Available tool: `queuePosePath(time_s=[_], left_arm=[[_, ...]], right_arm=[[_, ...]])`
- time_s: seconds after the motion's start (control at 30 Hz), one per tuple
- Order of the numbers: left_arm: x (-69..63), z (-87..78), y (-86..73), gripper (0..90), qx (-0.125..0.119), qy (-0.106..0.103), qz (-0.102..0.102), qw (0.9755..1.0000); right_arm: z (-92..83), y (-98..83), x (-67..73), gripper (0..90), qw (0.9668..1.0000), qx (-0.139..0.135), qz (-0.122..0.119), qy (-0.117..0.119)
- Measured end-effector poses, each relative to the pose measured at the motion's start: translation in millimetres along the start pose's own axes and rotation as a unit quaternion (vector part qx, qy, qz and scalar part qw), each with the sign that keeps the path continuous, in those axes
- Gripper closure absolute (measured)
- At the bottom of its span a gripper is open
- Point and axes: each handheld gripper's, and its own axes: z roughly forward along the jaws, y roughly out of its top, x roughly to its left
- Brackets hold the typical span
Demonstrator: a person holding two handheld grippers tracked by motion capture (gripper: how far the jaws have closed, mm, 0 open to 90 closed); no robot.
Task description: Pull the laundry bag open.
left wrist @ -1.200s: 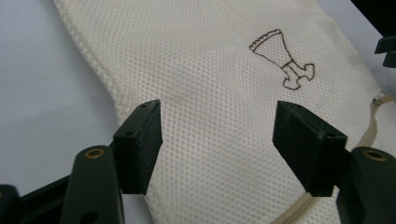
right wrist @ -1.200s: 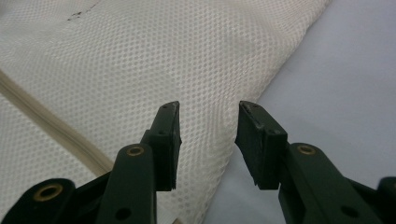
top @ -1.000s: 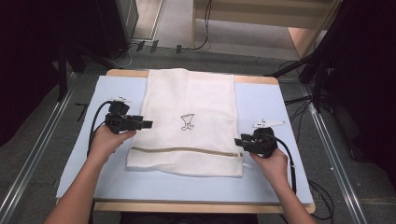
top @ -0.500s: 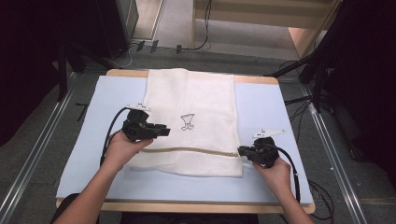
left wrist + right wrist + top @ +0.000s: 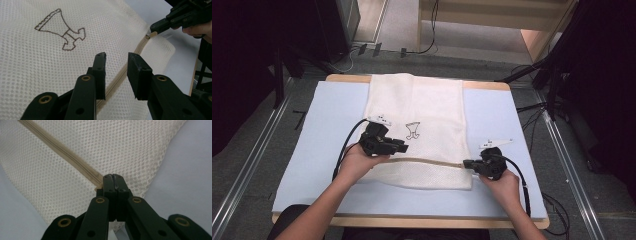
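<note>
A white mesh bag [image 5: 422, 105] lies flat on the pale blue mat [image 5: 327, 125], with a brown embroidered figure [image 5: 413, 130] in its middle and a beige zipper [image 5: 427, 162] across its near part. My left gripper [image 5: 404, 146] hovers over the bag just above the zipper [image 5: 139, 48]. Its jaws have just been opening, and the left gripper [image 5: 116, 58] stands open with nothing pinched, the zipper running below the gap. At the bag's right edge my right gripper [image 5: 466, 163] is shut on the zipper's end tab [image 5: 151, 34]. The right gripper [image 5: 112, 177] meets the zipper [image 5: 62, 151] at its tip.
The mat covers a wooden table [image 5: 492, 85]. Black cables [image 5: 427, 45] run over the floor beyond it, and metal rails [image 5: 572, 165] flank both sides. Bare mat [image 5: 190, 170] lies on either side of the bag.
My left hand has moved right, off the bag's left edge and onto the bag by the zipper. The right gripper has closed at the zipper's right end and stayed there.
</note>
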Motion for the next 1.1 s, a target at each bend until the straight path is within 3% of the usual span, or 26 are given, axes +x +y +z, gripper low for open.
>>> queuePosePath(time_s=[0.27,0.37,0.47,0.63,0.8,0.93,1.1], left_arm=[[-14.5,17.2,4.7,59.9,0.008,-0.016,0.018,0.9997],[-21.0,26.1,8.8,58.2,0.007,-0.033,0.015,0.9993],[-27.7,34.7,13.0,57.0,0.016,-0.032,0.027,0.999],[-38.9,51.6,19.9,65.9,0.019,-0.056,0.032,0.9977],[-49.7,70.1,26.8,65.7,0.035,-0.058,0.043,0.9968],[-55.0,85.3,29.7,70.2,0.053,-0.059,0.047,0.9958],[-58.6,99.0,31.1,73.7,0.064,-0.062,0.036,0.9954]], right_arm=[[2.1,5.5,8.4,90.0,0.9998,-0.011,-0.016,-0.001],[1.2,4.7,6.1,90.0,0.9998,-0.01,-0.017,-0.005],[0.0,4.0,3.9,90.0,0.9998,-0.006,-0.015,-0.013],[-1.4,1.4,-1.0,90.0,0.9997,-0.004,-0.017,-0.015],[1.4,0.3,-3.0,90.0,0.9997,0.002,-0.017,-0.018],[5.1,-0.7,-0.8,90.0,0.9992,0.004,-0.032,-0.025],[5.5,-1.5,-1.0,90.0,0.999,0.003,-0.038,-0.024]])
